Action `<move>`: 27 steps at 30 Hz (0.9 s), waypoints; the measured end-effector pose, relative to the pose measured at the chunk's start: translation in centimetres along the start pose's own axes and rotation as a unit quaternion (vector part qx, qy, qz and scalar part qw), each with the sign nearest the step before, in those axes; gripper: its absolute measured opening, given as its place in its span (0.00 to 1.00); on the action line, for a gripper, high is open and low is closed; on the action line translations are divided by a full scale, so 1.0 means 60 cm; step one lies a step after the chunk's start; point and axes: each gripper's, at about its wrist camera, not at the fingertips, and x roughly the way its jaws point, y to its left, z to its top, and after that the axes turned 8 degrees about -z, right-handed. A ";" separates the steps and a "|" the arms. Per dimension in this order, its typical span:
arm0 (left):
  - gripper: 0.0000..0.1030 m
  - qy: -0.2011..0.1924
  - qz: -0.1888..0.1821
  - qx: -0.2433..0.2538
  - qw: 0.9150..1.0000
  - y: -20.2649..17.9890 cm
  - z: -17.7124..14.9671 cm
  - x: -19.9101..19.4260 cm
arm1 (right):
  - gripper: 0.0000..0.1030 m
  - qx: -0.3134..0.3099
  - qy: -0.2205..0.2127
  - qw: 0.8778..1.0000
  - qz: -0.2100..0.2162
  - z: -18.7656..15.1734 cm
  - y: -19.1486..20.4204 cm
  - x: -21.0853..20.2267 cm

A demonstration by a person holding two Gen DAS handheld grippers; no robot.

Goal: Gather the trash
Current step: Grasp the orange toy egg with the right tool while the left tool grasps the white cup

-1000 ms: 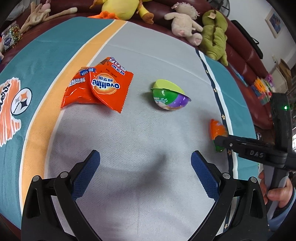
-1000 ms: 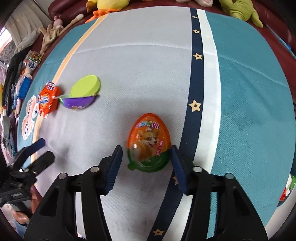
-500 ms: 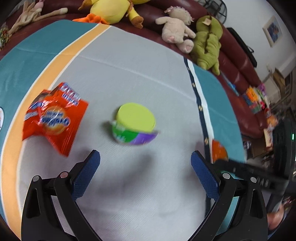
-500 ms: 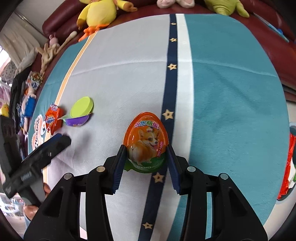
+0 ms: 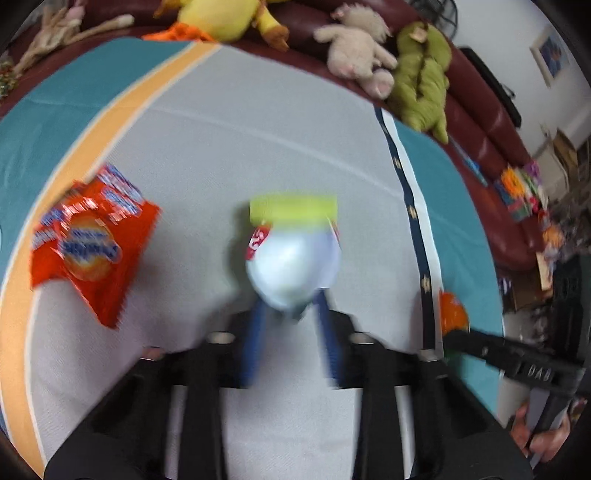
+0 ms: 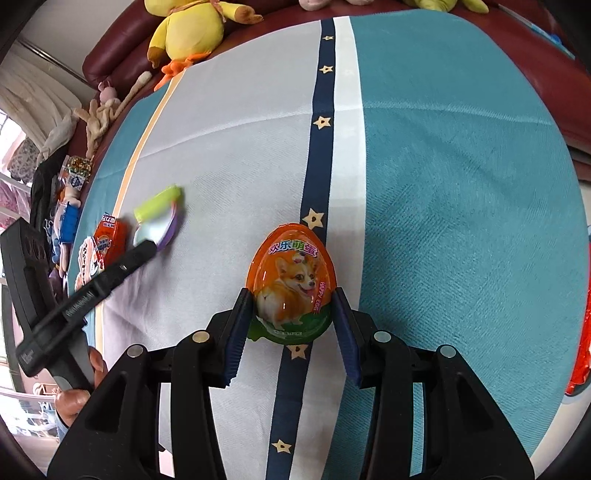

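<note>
My left gripper (image 5: 291, 314) is shut on the green-and-purple plastic egg shell (image 5: 293, 254), which tips up with its white inside toward the camera; the view is blurred. An orange Ovaltine wrapper (image 5: 92, 243) lies to its left on the cloth. My right gripper (image 6: 291, 317) is shut on the orange corgi egg package (image 6: 291, 288) and holds it over the navy star stripe. From the right wrist view, the left gripper (image 6: 142, 253) shows holding the egg shell (image 6: 159, 221) beside the wrapper (image 6: 109, 240).
A teal, grey and orange striped cloth (image 6: 443, 184) covers the surface. Plush toys (image 5: 417, 77) line the dark red sofa at the back; a yellow duck (image 6: 188, 26) sits there too. A red wrapper (image 6: 581, 354) lies at the right edge.
My left gripper moved forward, closed on the green-and-purple egg shell and tipped it up. My right gripper closed on the orange corgi egg and holds it.
</note>
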 end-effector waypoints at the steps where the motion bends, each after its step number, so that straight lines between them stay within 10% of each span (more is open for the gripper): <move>1: 0.22 0.006 0.001 0.002 1.000 0.000 -0.004 0.004 | 0.41 0.002 0.001 1.000 0.002 -0.001 -0.003 0.000; 27: 0.33 0.001 0.021 0.014 1.000 0.004 0.026 -0.014 | 0.41 0.013 -0.010 1.000 0.020 -0.001 -0.026 -0.023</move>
